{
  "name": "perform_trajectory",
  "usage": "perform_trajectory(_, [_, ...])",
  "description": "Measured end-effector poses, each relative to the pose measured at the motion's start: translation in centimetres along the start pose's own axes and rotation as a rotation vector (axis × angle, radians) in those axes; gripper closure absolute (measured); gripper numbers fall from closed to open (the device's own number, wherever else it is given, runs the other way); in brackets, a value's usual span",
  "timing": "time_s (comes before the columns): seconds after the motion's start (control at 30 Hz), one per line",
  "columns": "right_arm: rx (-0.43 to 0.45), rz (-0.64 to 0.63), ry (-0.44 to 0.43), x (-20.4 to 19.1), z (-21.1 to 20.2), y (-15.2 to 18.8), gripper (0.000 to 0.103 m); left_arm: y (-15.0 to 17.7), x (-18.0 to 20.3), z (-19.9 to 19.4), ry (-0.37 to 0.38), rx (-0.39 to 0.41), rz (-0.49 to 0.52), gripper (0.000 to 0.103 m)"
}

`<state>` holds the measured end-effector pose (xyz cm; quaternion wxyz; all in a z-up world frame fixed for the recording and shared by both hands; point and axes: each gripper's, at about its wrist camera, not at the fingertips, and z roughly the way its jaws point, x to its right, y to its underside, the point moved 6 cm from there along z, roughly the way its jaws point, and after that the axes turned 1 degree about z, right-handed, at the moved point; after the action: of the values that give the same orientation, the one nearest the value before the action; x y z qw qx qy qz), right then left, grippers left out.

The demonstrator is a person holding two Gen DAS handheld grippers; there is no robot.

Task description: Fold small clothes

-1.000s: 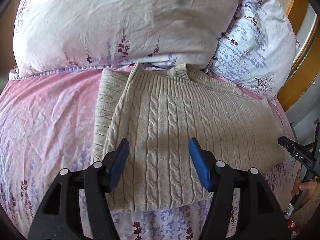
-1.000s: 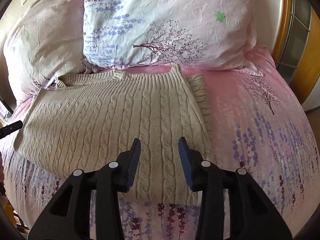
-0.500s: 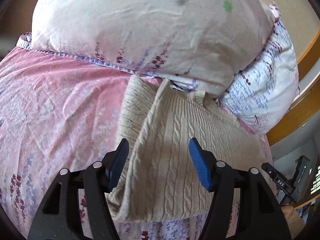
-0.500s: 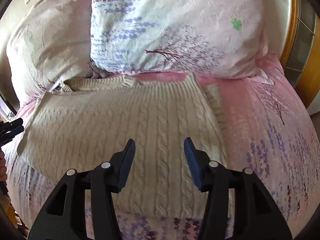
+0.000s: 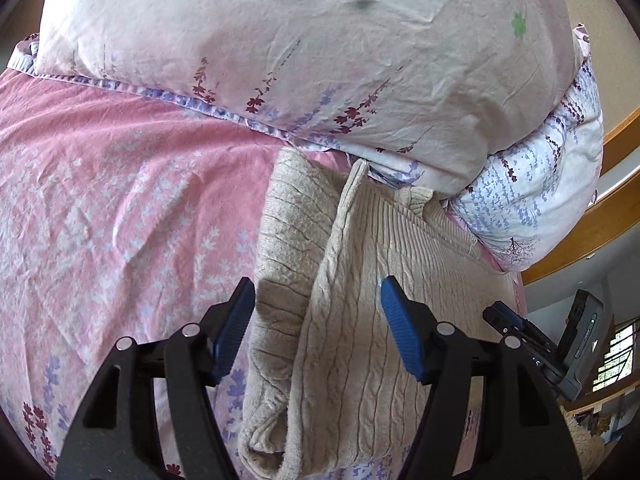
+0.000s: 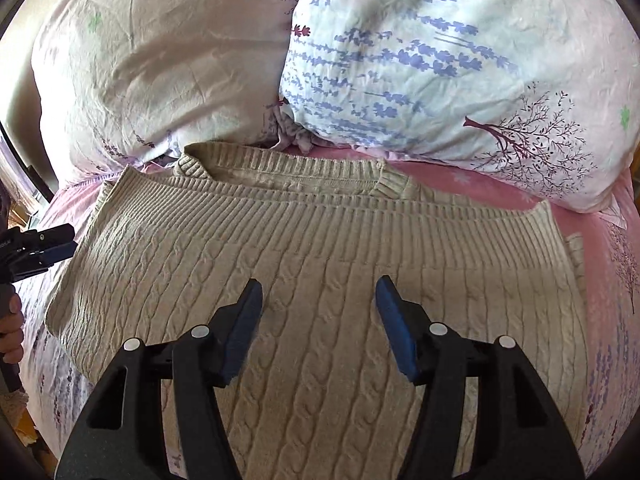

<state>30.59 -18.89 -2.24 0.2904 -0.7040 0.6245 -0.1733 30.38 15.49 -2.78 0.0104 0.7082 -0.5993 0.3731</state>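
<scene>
The near hem of the sweater (image 6: 320, 360) is hidden behind the right tool (image 6: 319, 312), its collar (image 5: 416, 196) goes partly under the pillows (image 5: 320, 48) ahead of the left tool (image 5: 318, 320), and the other tool (image 6: 40, 244) at the left edge is cut off.

Bed: pink flowered sheet (image 5: 132, 184) covers it.
Sweater (image 6: 320, 264): beige cable-knit, folded, flat on the sheet.
Pillows: pale one (image 6: 160, 68) and lavender-print one (image 6: 440, 60) side by side, touching the sweater's collar.
</scene>
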Motion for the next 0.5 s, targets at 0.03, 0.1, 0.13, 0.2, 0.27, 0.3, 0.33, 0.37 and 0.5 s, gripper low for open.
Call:
perform_trajectory(0.03, [-0.002,0.0,0.002,0.0,0.1,0.1,0.042,0.0,0.0,0.2,-0.001,-0.004,0.003,0.037])
perform_trajectory(0.1, [-0.011,0.002,0.006,0.1,0.4,0.2,0.041,0.0,0.1,0.4,-0.001,-0.005,0.009,0.037])
perform_trajectory(0.13, [-0.018,0.002,0.007,0.0,0.7,0.3,0.04,0.0,0.1,0.5,-0.002,-0.006,0.01,0.036])
perform_trajectory(0.2, [-0.028,-0.004,0.011,0.0,1.0,0.5,0.039,-0.1,0.0,0.8,-0.003,-0.009,0.01,0.036])
perform_trajectory(0.27, [-0.036,-0.028,0.018,-0.3,1.4,0.7,0.036,-0.2,-0.1,1.1,-0.015,-0.016,0.011,0.036])
perform_trajectory(0.3, [-0.036,-0.044,0.022,-0.4,1.6,0.8,0.035,-0.2,-0.3,1.3,-0.033,-0.02,0.014,0.037])
perform_trajectory(0.33, [-0.036,-0.058,0.027,-0.6,1.6,0.8,0.034,-0.4,-0.2,1.4,-0.044,-0.01,0.024,0.037])
perform_trajectory(0.37, [-0.037,-0.063,0.028,-0.6,1.7,0.9,0.033,-0.6,-0.3,1.5,-0.062,-0.005,0.029,0.037])
perform_trajectory(0.5, [-0.037,-0.065,0.015,-0.4,1.7,1.0,0.032,-1.2,-0.4,1.8,-0.046,-0.011,0.036,0.037])
